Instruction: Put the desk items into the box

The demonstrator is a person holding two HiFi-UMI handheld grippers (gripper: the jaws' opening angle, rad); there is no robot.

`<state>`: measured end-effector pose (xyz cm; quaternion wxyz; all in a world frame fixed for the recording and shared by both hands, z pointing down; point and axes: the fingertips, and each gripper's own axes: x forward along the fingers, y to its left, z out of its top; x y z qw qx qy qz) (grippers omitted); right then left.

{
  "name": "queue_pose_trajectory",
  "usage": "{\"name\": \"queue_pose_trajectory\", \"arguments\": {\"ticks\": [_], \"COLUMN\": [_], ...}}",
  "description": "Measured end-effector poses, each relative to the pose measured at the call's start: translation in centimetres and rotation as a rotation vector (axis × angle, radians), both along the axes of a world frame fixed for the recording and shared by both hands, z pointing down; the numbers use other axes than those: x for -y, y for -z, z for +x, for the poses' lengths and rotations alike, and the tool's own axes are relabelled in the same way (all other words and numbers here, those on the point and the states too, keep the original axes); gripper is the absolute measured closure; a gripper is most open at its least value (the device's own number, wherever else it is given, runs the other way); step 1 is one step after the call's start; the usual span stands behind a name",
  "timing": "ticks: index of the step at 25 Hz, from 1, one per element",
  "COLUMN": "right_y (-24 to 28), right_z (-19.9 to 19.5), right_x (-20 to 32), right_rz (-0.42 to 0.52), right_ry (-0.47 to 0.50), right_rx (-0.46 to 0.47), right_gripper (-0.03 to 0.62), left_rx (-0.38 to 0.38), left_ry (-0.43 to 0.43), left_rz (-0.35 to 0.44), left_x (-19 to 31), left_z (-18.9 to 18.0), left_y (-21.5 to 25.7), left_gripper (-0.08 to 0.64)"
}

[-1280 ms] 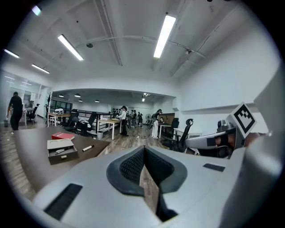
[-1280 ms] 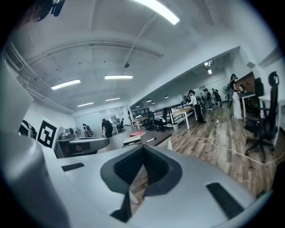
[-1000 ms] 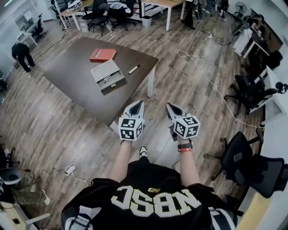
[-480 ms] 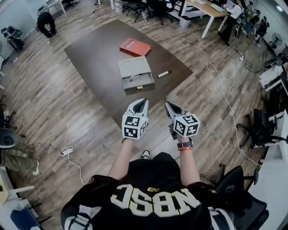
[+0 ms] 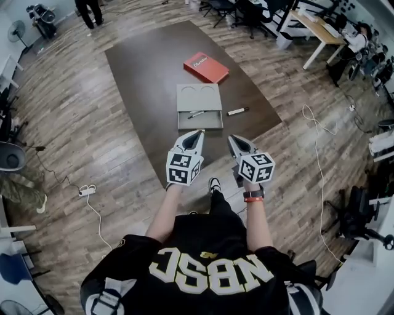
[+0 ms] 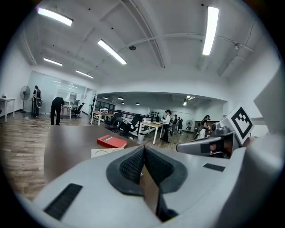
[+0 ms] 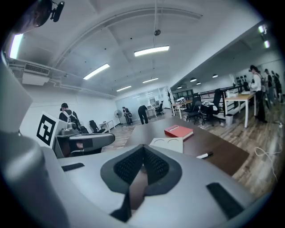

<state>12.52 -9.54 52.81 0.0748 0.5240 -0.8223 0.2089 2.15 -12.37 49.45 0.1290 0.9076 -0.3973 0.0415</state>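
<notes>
On the dark brown table [image 5: 141,67] lie a grey open box [image 5: 199,105] with a pen [image 5: 196,114] inside, a red book [image 5: 206,66] behind it and a white marker [image 5: 237,111] to its right. Both grippers hover side by side at the table's near corner, short of the box. My left gripper [image 5: 196,133] is shut and holds nothing. My right gripper [image 5: 233,139] is shut and holds nothing too. The right gripper view shows the box [image 7: 168,144], the book [image 7: 178,131] and the marker [image 7: 205,155] ahead; the left gripper view shows the book [image 6: 111,141].
Wooden floor surrounds the table. A white power strip [image 5: 86,190] with cable lies on the floor at left. A white cable [image 5: 317,160] runs along the floor at right. Office chairs [image 5: 352,215] and desks [image 5: 320,27] stand at right and behind. A person [image 5: 89,9] stands at the far back.
The view has swung and come closer to the table: box, book and marker now lie straight ahead of both grippers. The grippers keep the same shut pose.
</notes>
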Motion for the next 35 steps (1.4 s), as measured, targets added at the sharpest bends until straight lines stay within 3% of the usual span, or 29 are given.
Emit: {"name": "queue_pose_trajectory", "arguments": {"ticks": [9, 20, 26, 35], "right_y": [1.0, -5.8, -10.6, -15.3], "right_z": [3.4, 8.6, 10.7, 11.0], "right_x": [10.7, 17.8, 20.2, 21.2], "right_rz": [0.007, -0.141, -0.22, -0.256], "right_ry": [0.125, 0.24, 0.368, 0.574], "right_rx": [0.008, -0.079, -0.246, -0.508], "right_gripper": [0.583, 0.563, 0.52, 0.491], "left_rx": [0.029, 0.066, 0.078, 0.048], "left_ry": [0.095, 0.14, 0.122, 0.115], "left_rz": [0.003, -0.083, -0.141, -0.233], "left_x": [8.8, 14.8, 15.7, 17.0], "left_z": [3.5, 6.5, 8.2, 8.6], "left_y": [-0.2, -2.4, -4.4, -7.2], "left_gripper": [0.545, 0.545, 0.545, 0.545]}}
